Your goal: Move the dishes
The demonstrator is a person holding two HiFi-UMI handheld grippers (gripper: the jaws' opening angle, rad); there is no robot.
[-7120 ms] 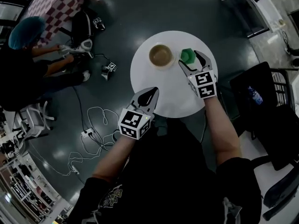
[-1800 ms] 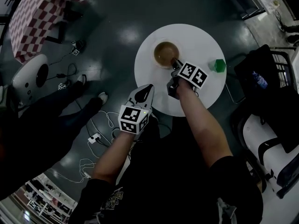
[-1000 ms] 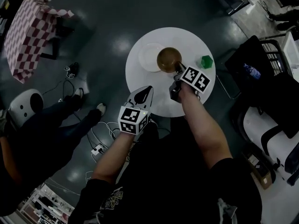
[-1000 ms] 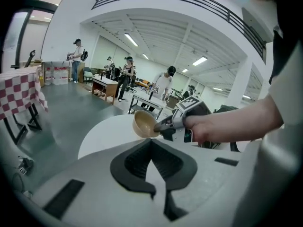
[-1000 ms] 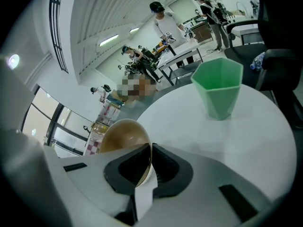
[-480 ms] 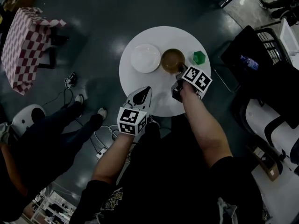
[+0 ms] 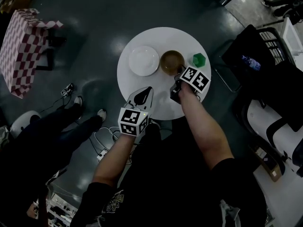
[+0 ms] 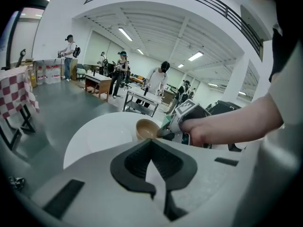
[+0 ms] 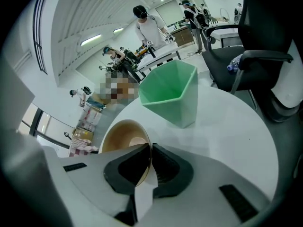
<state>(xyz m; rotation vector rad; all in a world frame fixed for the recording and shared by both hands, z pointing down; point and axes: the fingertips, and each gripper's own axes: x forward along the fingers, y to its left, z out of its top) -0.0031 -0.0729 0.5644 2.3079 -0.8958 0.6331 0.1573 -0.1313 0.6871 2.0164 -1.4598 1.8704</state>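
Dishes line the round white worktop [image 7: 156, 103] in the head view: a white plate [image 7: 144, 60] at left, a brown bowl [image 7: 171, 61] in the middle and a green cup [image 7: 199, 59] at right, with the bowl just beside both. From above, the right claw [image 7: 179, 74] merely meets the bowl's near edge. The right gripper view settles it: the jaws are nipped narrow on the thin rim, one pad inside and one outside, and the faceted cup stands upright just beyond. No view shows whether the bowl's foot rests on the worktop. The left claw [image 7: 146, 92] hovers over the worktop's near edge, and the left gripper view shows its jaws closed together on nothing. That view also shows people at desks far behind, out of the head view's sight.
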